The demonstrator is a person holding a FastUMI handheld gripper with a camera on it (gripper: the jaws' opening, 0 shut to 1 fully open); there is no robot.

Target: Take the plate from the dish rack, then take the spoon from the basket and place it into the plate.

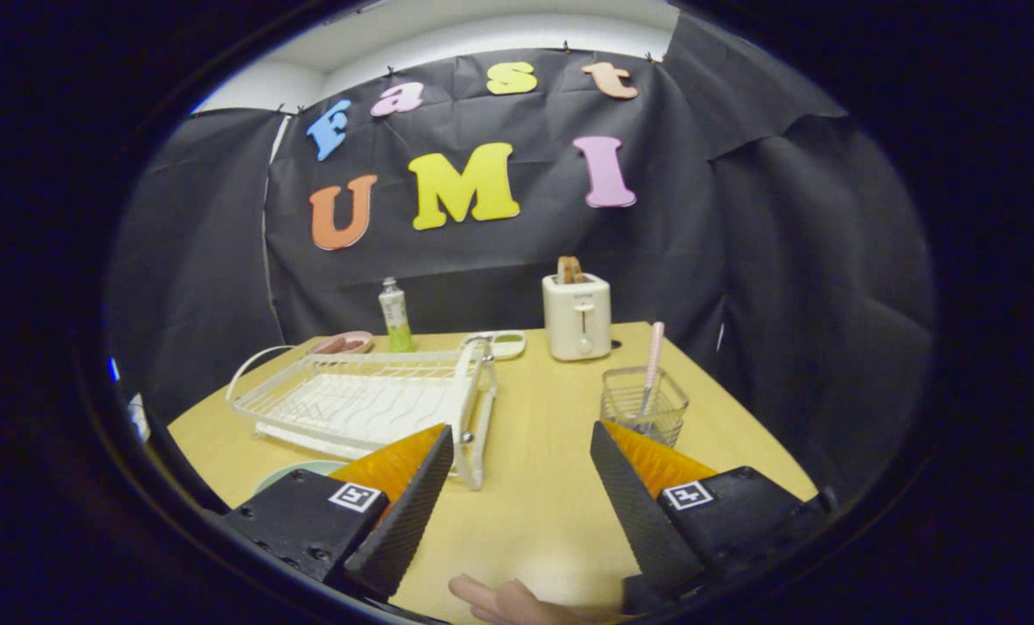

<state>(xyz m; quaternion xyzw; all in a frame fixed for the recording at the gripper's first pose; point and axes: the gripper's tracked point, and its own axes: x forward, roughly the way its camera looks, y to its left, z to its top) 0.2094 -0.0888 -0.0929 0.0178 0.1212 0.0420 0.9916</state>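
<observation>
The tool point(517, 447) stands released above the near part of the tabletop point(534, 512), its two fingers spread wide with only bare wood between them and nothing in their grip. A hand point(517, 603) shows at the nearest edge, just below the gap between the fingers. Beside the left finger, a pale green plate point(286, 476) lies flat on the tabletop, mostly hidden by the tool body, just in front of the near edge of the dish rack. The white wire dish rack point(360, 404) sits to the left, beyond the left finger, resting on a drip tray, and its slots hold no dishes. To the right, just beyond the right finger, a clear mesh basket point(644, 406) stands upright with a pink-handled spoon point(653, 356) leaning in it, handle upward. Farther back, a cream toaster point(576, 314) with bread in its slot stands near the far edge. Left of it lie a small green-and-white item point(506, 343), a bottle point(394, 314) of green liquid, and a pink dish point(343, 343) behind the rack.
</observation>
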